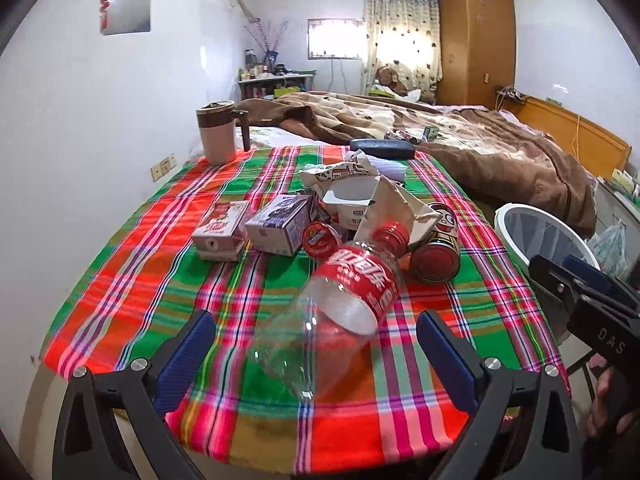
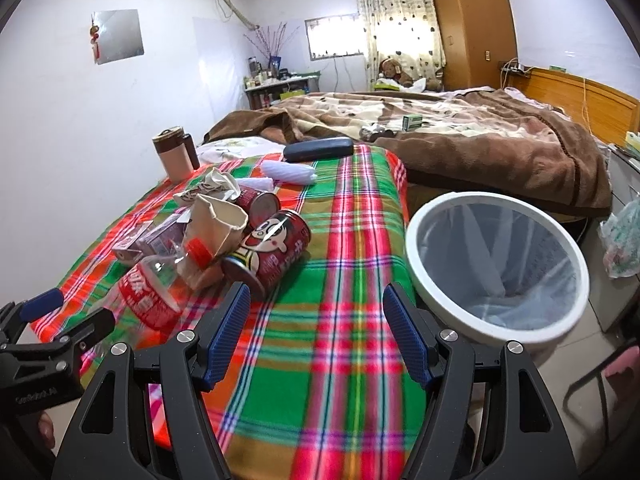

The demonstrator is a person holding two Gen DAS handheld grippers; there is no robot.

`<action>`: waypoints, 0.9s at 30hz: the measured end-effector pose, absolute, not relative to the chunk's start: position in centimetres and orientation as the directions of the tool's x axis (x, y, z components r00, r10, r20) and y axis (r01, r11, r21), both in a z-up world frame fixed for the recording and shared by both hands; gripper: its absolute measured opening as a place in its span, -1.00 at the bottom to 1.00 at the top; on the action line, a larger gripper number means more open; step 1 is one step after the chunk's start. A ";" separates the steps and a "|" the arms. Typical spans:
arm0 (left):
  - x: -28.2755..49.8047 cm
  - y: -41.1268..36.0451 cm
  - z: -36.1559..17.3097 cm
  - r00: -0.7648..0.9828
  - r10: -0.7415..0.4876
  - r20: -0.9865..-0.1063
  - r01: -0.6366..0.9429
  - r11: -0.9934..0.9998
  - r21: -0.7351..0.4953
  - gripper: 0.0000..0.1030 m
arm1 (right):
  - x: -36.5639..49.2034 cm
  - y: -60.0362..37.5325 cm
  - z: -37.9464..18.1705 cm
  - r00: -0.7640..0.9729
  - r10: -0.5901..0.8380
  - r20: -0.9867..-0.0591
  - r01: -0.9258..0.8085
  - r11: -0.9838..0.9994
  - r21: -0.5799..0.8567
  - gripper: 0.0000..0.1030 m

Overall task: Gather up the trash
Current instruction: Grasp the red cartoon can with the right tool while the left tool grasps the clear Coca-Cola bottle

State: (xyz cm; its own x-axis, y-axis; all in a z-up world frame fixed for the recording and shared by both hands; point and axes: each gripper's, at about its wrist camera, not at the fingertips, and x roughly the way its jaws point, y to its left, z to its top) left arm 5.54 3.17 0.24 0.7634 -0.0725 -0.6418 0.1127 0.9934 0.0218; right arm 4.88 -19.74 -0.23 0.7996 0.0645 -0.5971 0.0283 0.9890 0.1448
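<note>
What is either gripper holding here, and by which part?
Nothing. The left gripper is open around the lying plastic bottle without closing on it; the right gripper is open over bare cloth.

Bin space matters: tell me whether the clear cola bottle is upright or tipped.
Tipped: the cola bottle lies on its side on the plaid cloth, red cap on, apparently empty.

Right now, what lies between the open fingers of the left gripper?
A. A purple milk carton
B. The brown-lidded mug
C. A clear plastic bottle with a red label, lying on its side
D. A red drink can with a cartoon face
C: in the left wrist view, the clear plastic bottle lies on its side on the plaid cloth, its base between the open fingers of the left gripper.
</note>
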 end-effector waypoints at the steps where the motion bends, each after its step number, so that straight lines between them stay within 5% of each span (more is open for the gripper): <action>1: 6.0 3.2 0.3 0.761 -0.084 -0.644 0.128 0.992 0.021 0.98 | 5.6 -19.6 -0.3 0.797 0.066 -0.601 0.029 0.989 0.146 0.37; 27: 13.1 2.4 -2.2 0.616 -0.214 -0.758 0.275 0.960 -0.047 0.60 | 14.9 -17.5 -2.6 0.609 0.220 -0.762 0.048 0.949 0.312 0.37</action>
State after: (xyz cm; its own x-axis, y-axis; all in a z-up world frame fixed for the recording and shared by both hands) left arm 13.05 2.42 -2.24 0.6157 -0.2139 -0.7584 0.2752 0.9602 -0.0475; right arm 14.93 -17.53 -2.63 0.6086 0.2195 -0.7625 0.0482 0.9490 0.3117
